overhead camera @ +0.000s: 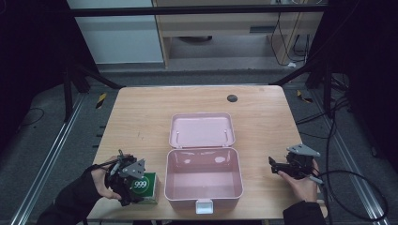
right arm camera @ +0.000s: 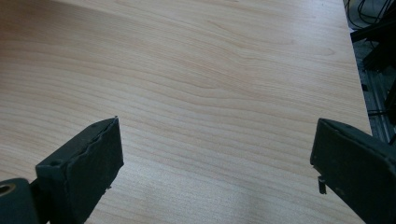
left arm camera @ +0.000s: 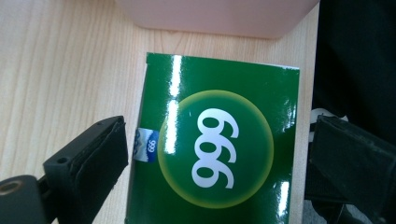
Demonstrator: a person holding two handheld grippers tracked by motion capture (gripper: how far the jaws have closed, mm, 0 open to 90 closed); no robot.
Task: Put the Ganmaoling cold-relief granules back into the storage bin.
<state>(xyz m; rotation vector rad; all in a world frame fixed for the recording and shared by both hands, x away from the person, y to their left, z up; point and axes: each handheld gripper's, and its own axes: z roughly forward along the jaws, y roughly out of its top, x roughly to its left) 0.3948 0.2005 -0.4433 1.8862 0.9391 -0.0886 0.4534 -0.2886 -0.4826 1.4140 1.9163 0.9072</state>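
A green carton (overhead camera: 146, 186) marked "999" lies flat at the table's front left, just left of an open pink case (overhead camera: 204, 152). The case's lid (overhead camera: 202, 130) is folded back flat behind the base, which holds nothing. My left gripper (overhead camera: 132, 183) hovers over the carton. In the left gripper view its jaws stand open on either side of the carton (left arm camera: 219, 140), with a small gap at each side, and the left gripper (left arm camera: 217, 135) holds nothing. The case's wall (left arm camera: 215, 16) lies just beyond. My right gripper (overhead camera: 273, 165) rests open at the table's right, over bare wood (right arm camera: 215, 140).
The wooden table (overhead camera: 141, 117) has a black round grommet (overhead camera: 232, 98) near its far edge. The carton sits close to the front edge. A white latch (overhead camera: 203, 206) sticks out of the case's front. Cables (overhead camera: 356, 187) trail on the floor at the right.
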